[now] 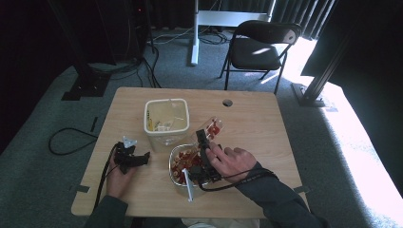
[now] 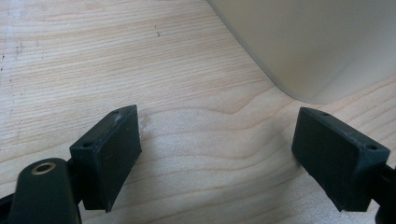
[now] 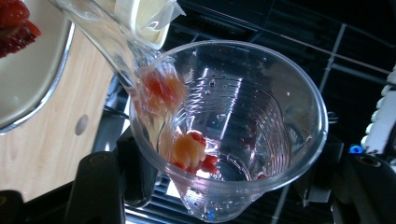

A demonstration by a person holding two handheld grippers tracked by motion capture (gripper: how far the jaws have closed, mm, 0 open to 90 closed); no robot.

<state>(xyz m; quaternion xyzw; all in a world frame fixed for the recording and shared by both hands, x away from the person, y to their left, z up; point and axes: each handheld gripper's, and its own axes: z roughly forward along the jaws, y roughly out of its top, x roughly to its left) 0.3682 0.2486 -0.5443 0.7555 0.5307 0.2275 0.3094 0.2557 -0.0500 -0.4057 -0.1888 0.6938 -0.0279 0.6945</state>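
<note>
Now the bench (image 1: 266, 142) is seen whole, while the cream tub (image 1: 166, 121) is cut off in the left gripper view. A clear cup (image 3: 233, 135), strawberry pieces (image 3: 191, 151) inside, is clamped by the right gripper (image 1: 205, 156), tipped on its side over the glass bowl (image 1: 177, 154), mouth toward the bowl. The left gripper (image 1: 129, 159) is rested open-jawed, nothing between.
</note>
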